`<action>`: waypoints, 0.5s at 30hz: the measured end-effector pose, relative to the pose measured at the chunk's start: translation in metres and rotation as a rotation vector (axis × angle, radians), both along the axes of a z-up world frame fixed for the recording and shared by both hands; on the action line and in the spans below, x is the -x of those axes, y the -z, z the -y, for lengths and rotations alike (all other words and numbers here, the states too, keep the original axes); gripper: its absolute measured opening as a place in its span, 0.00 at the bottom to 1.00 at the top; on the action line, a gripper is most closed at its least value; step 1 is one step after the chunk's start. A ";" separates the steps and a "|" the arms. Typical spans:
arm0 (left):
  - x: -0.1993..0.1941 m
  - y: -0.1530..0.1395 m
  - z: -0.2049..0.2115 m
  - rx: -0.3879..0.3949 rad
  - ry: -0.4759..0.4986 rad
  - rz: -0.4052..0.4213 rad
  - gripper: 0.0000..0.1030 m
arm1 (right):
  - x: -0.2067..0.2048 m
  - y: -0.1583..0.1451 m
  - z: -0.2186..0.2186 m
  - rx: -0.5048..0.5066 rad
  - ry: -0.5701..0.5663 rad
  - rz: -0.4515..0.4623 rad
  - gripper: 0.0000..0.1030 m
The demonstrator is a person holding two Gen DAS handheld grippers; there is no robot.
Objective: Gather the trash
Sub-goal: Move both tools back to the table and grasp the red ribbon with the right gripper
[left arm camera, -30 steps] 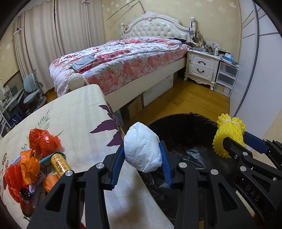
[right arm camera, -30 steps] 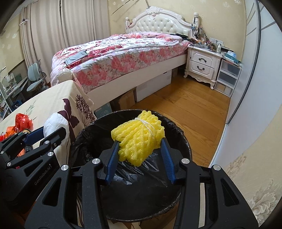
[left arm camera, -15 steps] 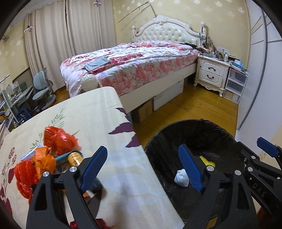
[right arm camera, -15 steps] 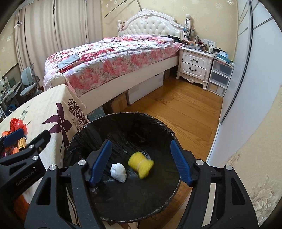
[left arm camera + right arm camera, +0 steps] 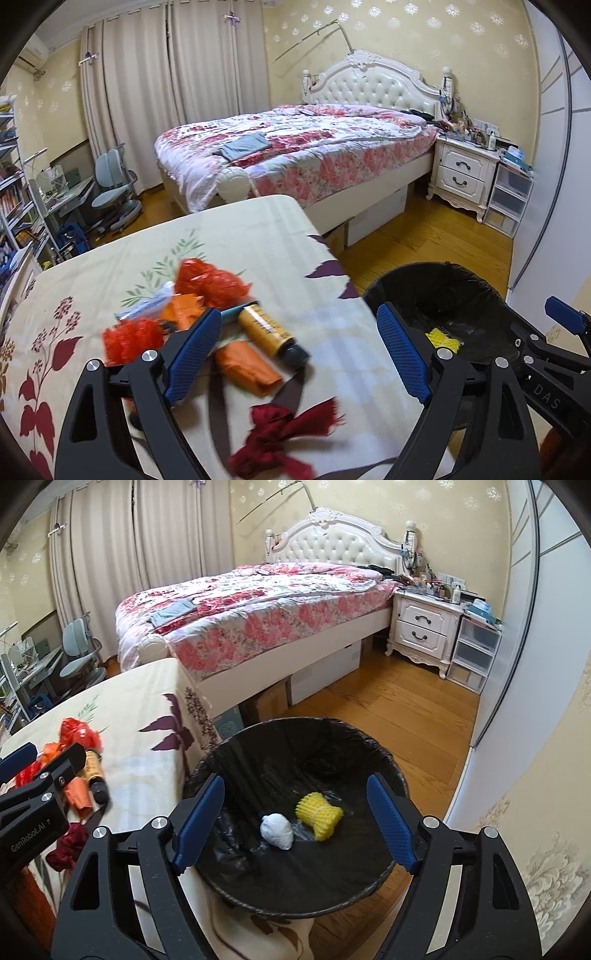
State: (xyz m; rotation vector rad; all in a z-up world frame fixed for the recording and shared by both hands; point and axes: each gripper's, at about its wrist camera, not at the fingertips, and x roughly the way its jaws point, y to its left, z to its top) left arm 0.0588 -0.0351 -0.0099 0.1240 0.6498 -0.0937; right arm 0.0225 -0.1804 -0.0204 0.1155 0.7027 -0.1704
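Left claw (image 5: 295, 354) spreading, nothing between its pads, poised above the litter on the surface (image 5: 110, 258): red crumpled wrappers (image 5: 210, 280), orange packet (image 5: 247, 365), amber bottle (image 5: 271, 332), dark red ribbon (image 5: 288, 432); best aimed at one piece alone, pads straddling its narrow axis, neighbours left undisturbed. Right claw (image 5: 295, 819) likewise spreading and empty over the black-lined bin (image 5: 388, 760), just beside the surface's edge, holding only a white paper wad (image 5: 277, 830) touching a yellow foam net (image 5: 319, 814).
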 end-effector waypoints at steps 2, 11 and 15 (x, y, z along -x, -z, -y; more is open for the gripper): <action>0.005 -0.003 -0.014 0.000 -0.021 0.008 0.83 | 0.003 -0.002 -0.010 0.009 -0.014 -0.001 0.75; 0.023 -0.003 -0.076 -0.002 -0.132 0.010 0.83 | 0.010 -0.005 -0.062 0.015 -0.112 -0.007 0.75; 0.032 0.002 -0.104 -0.009 -0.181 0.002 0.83 | 0.011 -0.003 -0.085 0.021 -0.160 -0.015 0.75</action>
